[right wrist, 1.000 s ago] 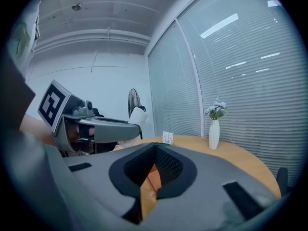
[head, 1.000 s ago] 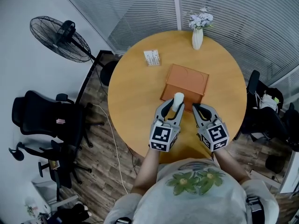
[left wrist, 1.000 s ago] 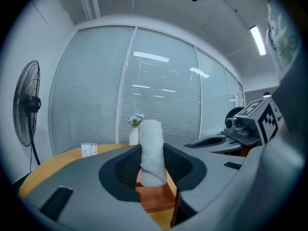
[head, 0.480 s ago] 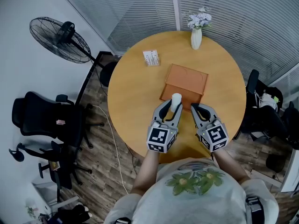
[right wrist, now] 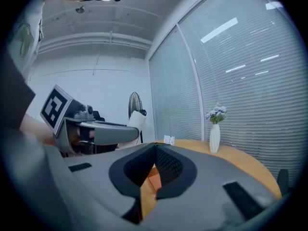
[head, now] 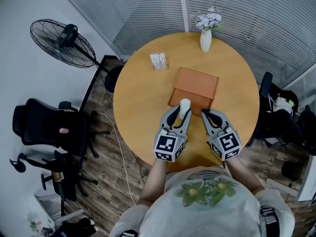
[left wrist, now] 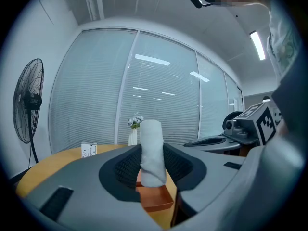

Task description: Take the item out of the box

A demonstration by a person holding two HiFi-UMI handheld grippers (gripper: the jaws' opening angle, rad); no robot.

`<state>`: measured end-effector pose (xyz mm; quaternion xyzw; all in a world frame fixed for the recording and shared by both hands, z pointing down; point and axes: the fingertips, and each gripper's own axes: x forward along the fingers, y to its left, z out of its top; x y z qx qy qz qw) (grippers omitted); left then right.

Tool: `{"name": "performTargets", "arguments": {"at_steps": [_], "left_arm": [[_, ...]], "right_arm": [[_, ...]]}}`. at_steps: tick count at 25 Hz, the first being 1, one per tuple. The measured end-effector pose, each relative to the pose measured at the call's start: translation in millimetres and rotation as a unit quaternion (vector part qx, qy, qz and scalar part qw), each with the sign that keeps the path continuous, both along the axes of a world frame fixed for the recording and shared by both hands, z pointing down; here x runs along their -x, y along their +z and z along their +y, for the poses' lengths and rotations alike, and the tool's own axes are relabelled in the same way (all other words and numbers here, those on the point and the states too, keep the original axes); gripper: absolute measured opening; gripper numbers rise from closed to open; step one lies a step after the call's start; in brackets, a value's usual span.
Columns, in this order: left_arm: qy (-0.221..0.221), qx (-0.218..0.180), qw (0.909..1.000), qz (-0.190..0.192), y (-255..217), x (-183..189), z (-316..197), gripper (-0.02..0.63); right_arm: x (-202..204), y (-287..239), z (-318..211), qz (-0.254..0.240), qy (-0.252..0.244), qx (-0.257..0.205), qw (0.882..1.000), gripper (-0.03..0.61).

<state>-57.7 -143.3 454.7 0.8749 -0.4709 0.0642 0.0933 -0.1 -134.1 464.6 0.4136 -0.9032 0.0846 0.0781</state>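
Head view, nearest first: left gripper [head: 181, 115], closed on a white roll [head: 184, 106], with pads pressing its lower part from both sides. Just to the right of it, right gripper [head: 210, 114], with jaws together and nothing between them. Held upright in the left jaws, with long axis vertical and top end pointing at the ceiling. Just beyond and below the left gripper's tips, orange box [head: 195, 84] on the round table [head: 138, 107]. Judged nearly done: seemingly lifted clear of the box already; left to do, carrying aside and setting down. Farther beyond, small card [head: 159, 60] and vase [head: 205, 39].
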Motion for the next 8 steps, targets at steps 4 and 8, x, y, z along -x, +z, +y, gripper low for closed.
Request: {"name": "performTargets", "arguments": {"at_steps": [4, 8], "left_arm": [[0.001, 0.0, 1.0, -0.002, -0.8, 0.7, 2.7, 0.14], [0.002, 0.001, 1.0, -0.002, -2.8, 1.1, 4.0, 0.14]], "right_arm": [[0.2, -1.4, 2.8, 0.0, 0.002, -0.001, 1.0, 0.0], [0.5, -3.3, 5.1, 0.001, 0.001, -0.001, 1.0, 0.0]]}}
